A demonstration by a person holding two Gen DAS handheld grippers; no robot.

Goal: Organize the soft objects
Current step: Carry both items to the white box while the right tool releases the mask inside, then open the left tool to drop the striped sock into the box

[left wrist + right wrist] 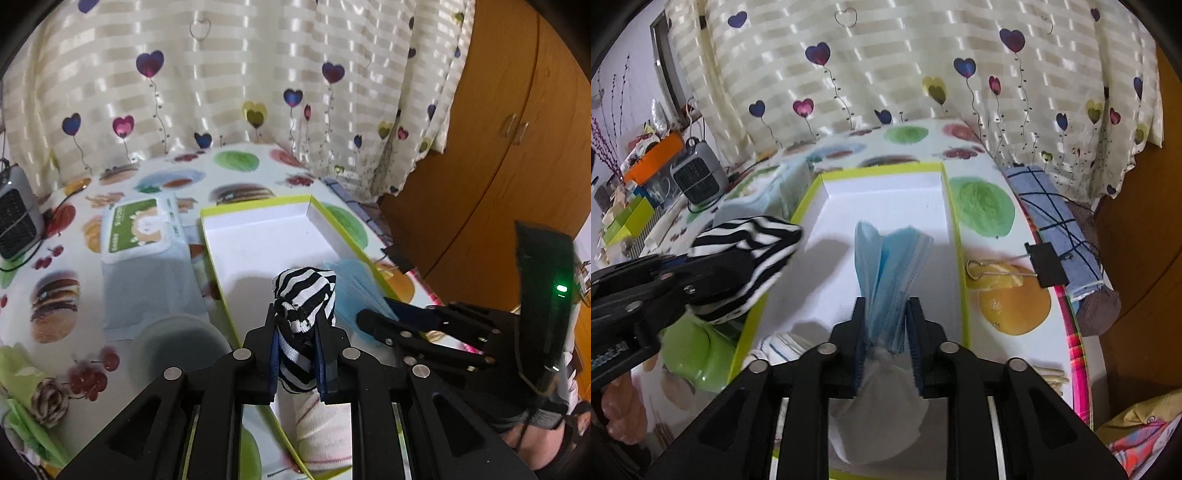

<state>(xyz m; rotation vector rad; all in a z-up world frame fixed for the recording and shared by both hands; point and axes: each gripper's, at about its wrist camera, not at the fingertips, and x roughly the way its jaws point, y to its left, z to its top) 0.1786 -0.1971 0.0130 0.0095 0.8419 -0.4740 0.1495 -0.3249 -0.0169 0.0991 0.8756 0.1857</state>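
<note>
My left gripper [295, 325] is shut on a black-and-white striped sock [306, 295] and holds it above the near end of a white box with a lime-green rim [258, 212]. My right gripper [886, 314] is shut on a bunch of light blue face masks [890, 254], held over the same box [955, 229]. The right gripper shows in the left wrist view [373, 319] at the right, with the masks [351, 284] beside the sock. The sock also shows in the right wrist view [750, 251] at the left. A pale pink-striped sock [321, 432] lies in the box below my left gripper.
A wet-wipes pack [144, 229] lies left of the box on a food-print tablecloth [55, 295]. A small grey heater [696, 177] stands at the far left. A binder clip [1034, 266] and a blue checked cloth [1056, 221] sit at the table's right edge. A curtain hangs behind.
</note>
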